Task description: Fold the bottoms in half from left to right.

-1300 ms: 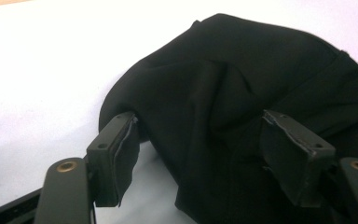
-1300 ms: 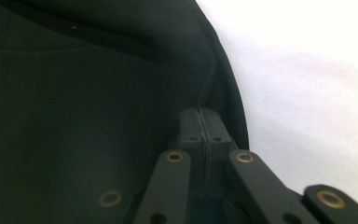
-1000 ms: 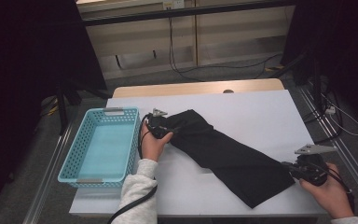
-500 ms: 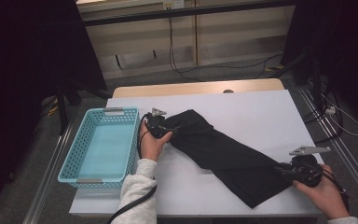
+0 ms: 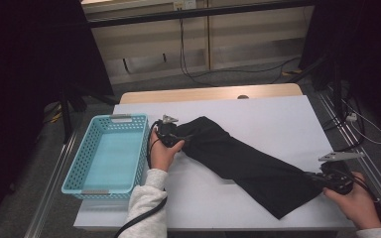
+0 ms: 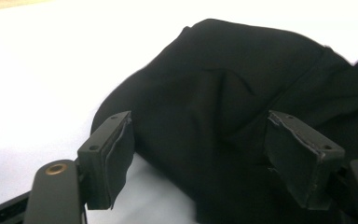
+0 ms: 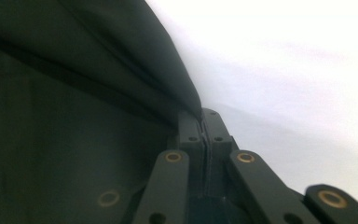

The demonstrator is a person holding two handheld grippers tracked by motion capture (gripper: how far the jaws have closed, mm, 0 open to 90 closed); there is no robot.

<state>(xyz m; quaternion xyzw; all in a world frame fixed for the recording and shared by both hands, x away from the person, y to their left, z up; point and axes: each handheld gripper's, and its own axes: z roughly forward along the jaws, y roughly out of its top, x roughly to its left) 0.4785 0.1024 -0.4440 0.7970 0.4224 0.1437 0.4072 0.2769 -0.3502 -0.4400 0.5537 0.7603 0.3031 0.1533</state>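
Right now your black cloth lies stretched diagonally across the white desk, from centre-left of the high view down toward the lower right, flat on the surface w/ a few soft folds.

Left tool sits at the cloth's upper-left end, just right of the blue basket. In the left tool view its jaws stand wide apart, left tool w/ cloth bunched between them, but the pads aren't pressing on it; the fabric rises in a rounded hump beyond them, filling centre and right of that frame.

Right tool is at the lower right of the high view, at the cloth's other end, your hand wrapped round it near the desk edge. In the right tool view, right tool has just been closing: jaws pressed together w/ the cloth's edge pinched between them, fabric running off to the upper left of that frame, bare desk to the right.

Basket stands on the desk's left side, apart from the cloth.
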